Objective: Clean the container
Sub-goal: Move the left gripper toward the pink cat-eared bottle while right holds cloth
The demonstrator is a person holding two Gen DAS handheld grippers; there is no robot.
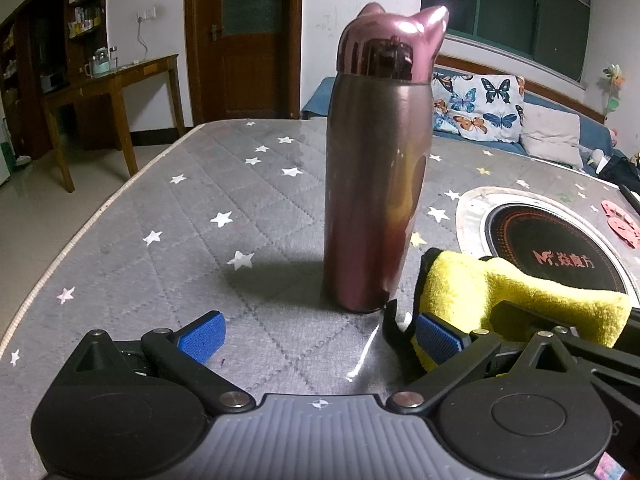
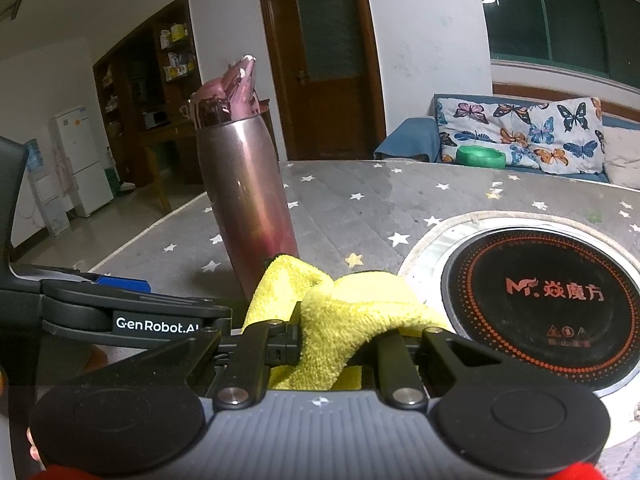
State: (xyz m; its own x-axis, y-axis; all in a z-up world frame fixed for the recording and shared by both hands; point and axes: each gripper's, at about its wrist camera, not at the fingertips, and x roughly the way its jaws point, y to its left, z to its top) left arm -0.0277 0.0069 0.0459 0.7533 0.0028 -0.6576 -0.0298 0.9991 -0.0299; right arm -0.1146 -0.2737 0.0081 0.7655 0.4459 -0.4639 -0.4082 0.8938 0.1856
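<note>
I see the tall pink metal bottle with a cat-ear lid (image 1: 374,168) standing upright on the grey star-print quilted counter (image 1: 192,216), left of the round black induction hob (image 1: 560,256) set into it. My left hand-held gripper (image 1: 318,334) is spread wide just short of the bottle's base, holding nothing. My right hand-held gripper (image 2: 340,332) is clamped on the yellow microfibre cloth (image 2: 344,312), just right of the bottle.

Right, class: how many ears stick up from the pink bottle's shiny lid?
2: on the shiny pink lid, one ear at top left, one ear at top right. In the right wrist view they overlap.
</note>
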